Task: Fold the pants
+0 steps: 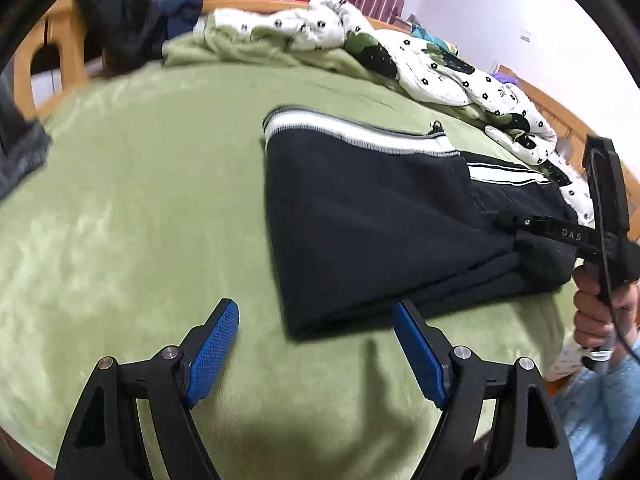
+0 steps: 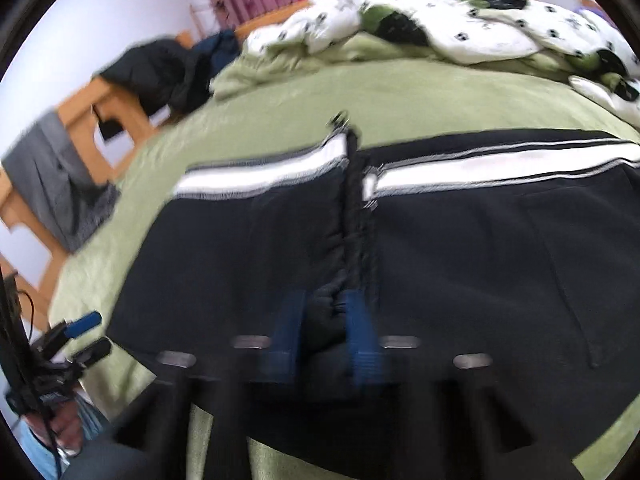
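- Nearest in the left wrist view, the left gripper (image 1: 316,344) hangs with its blue pads spread wide and nothing between them, just off the near corner of the pants (image 1: 372,220).
- In the right wrist view the right gripper (image 2: 326,332) has its pads pressed together on a bunched ridge of dark cloth; the frame is blurred, so how much fabric it holds is hard to say.
- The pants lie on the green blanket (image 1: 140,200) covering the bed, already doubled into a thick dark slab with stacked layers showing at the near edge.
- Judged from that, at least one fold is done; one more fold across the length, or a last squaring up, probably remains.
- Their long axis runs left to right across the bed, and the white side stripe (image 1: 352,132) follows the far edge.
- Beyond them a rumpled patterned quilt (image 1: 440,52) sits well apart.
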Motion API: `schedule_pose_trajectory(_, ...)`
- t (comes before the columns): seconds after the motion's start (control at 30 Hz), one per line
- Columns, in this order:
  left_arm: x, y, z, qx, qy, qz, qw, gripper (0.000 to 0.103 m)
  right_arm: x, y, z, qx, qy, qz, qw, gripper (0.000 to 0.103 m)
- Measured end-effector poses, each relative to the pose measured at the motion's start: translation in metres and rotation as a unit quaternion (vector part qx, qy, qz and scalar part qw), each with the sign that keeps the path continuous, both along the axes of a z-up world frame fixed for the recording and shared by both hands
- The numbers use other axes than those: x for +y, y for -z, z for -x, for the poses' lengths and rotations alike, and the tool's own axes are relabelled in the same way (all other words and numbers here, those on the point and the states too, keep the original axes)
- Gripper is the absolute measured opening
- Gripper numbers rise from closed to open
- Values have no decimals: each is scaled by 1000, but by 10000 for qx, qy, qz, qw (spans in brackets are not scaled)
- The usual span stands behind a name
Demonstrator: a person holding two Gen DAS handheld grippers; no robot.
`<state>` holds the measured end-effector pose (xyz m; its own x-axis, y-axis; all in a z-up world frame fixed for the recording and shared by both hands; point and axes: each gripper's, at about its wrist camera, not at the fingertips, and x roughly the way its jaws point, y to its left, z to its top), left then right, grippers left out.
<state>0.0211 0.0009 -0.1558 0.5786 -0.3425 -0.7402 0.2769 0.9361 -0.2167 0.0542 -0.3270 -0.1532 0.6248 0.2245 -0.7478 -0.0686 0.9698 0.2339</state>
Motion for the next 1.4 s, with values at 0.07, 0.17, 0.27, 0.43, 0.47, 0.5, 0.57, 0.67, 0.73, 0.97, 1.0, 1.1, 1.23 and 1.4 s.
schedule_pose_trajectory(0.07, 4, 7, -1, 81, -64, 17, 9999, 78, -9, -13, 12, -239, 66, -244, 9994, 15)
schedule_pose_trajectory(0.17, 5, 14, -4, 183, 43, 139, 9997, 78, -26, -19, 28, -346, 228, -609, 9973, 15)
schedule_pose_trajectory(0.27, -1, 21, -5, 94, 12, -125, 9999, 78, -26, 8, 30, 219, 289, -578, 9977, 15)
schedule_pose_trajectory(0.43, -1, 17, -3, -36, -47, -218, 9997, 78, -19, 3, 30, 31, 224, -456, 9987, 32)
schedule_pose_trajectory(0.47, 0, 16, -3, -75, -66, -242, 9997, 78, -21, 0, 29, -67, 295, -503, 9983, 38)
schedule_pose_trajectory(0.5, 3, 17, -4, -99, -100, -331, 9994, 78, -24, -2, 26, -123, 375, -526, 9978, 48)
schedule_pose_trajectory(0.57, 5, 19, -7, -105, -182, -384, 9990, 78, -26, 0, 11, -45, 471, -572, 9972, 51)
schedule_pose_trajectory(0.67, 10, 20, -11, -37, -236, -187, 9995, 78, -22, 13, -24, 220, 555, -428, 9973, 51)
schedule_pose_trajectory(0.73, 9, 20, -11, -132, -223, -233, 9994, 78, -19, 24, -42, 504, 556, -402, 9964, 51)
schedule_pose_trajectory(0.97, 8, 25, -11, -429, -319, -153, 9985, 78, -1, 21, -42, 177, 226, -163, 9995, 15)
schedule_pose_trajectory(1.0, 7, 25, -11, -441, -313, -173, 9984, 78, -9, 14, -39, 64, 314, -308, 9990, 14)
schedule_pose_trajectory(1.1, 6, 21, -9, -448, -270, -209, 9984, 78, -31, -5, -26, -203, 461, -569, 9971, 13)
schedule_pose_trajectory(1.23, 5, 22, -7, -397, -189, -193, 9988, 78, -51, -3, -25, -102, 640, -410, 9971, 13)
schedule_pose_trajectory(1.4, 3, 17, -5, -285, -127, -208, 9993, 78, -41, 29, -36, 449, 608, -67, 9971, 17)
